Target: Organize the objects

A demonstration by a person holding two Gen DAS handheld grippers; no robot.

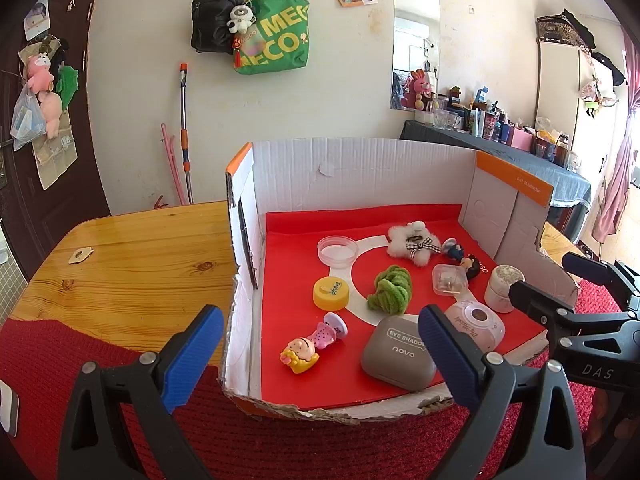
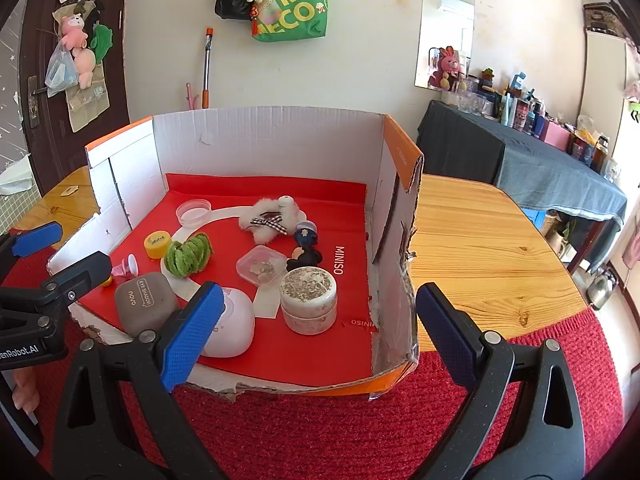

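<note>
**Tongs wide apart in front of the open box**

Box (image 2: 256, 148) of white cardboard with a red floor stands on the wooden counter (image 2: 488, 240), its low torn front wall toward you, at the edge of the red woven mat (image 2: 320, 432). You hold both tongs before this front wall, above the mat. Your left tongs (image 1: 320, 356) stand wide open, and nothing is between the blue pads. Your right tongs (image 2: 320, 332) are also spread wide and hold nothing; the right front corner of the box lies between its two fingers in the right wrist view, but the pads do not touch it.

All the small things lie inside the box. Near the front wall you see the grey eye shadow case (image 1: 398, 356) and just beside it, toward the right wall, the pink rounded case (image 1: 478, 326). The white jar (image 2: 308, 300) stands upright near the front right corner. A clear square box (image 2: 261, 265) lies behind the jar, and the two dark figurines (image 2: 305, 246) are beside it. The green knitted piece (image 1: 393, 289) is about in the middle of the floor. The yellow round tin (image 1: 331, 292) and the clear round lid (image 1: 337, 249) lie toward the left wall. The white fluffy toy (image 1: 414, 242) with a checked bow lies toward the back. A small yellow and pink figure (image 1: 310, 346) lies on its side near the front left corner.
</note>
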